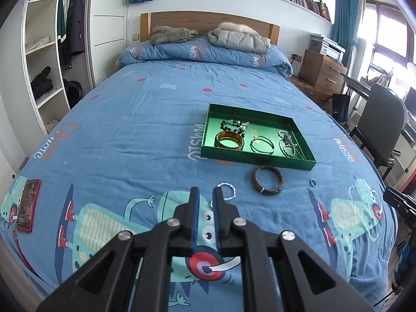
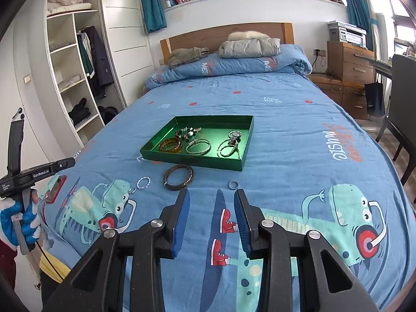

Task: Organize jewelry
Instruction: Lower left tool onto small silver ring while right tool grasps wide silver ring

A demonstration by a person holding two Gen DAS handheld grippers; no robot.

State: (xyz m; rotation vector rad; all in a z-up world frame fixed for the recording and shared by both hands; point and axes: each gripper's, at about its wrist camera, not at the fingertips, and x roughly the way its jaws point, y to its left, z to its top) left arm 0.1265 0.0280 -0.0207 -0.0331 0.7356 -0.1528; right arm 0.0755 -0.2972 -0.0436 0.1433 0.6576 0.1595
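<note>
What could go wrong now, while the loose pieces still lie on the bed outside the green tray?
1. The small ring lies flat on the soft bedspread, so the open right gripper may pinch cloth or push it away.
2. The thin silver bracelet is partly hidden behind the left gripper, so a grasp may miss.

Both wrist views face the headboard, sharing the green tray (image 1: 256, 160).

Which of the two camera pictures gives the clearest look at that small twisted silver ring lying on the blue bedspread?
The right wrist view: the small twisted silver ring lies whole and unobstructed on the blue bedspread. In the left wrist view the same ring is partly hidden behind a fingertip of the left gripper.
</note>
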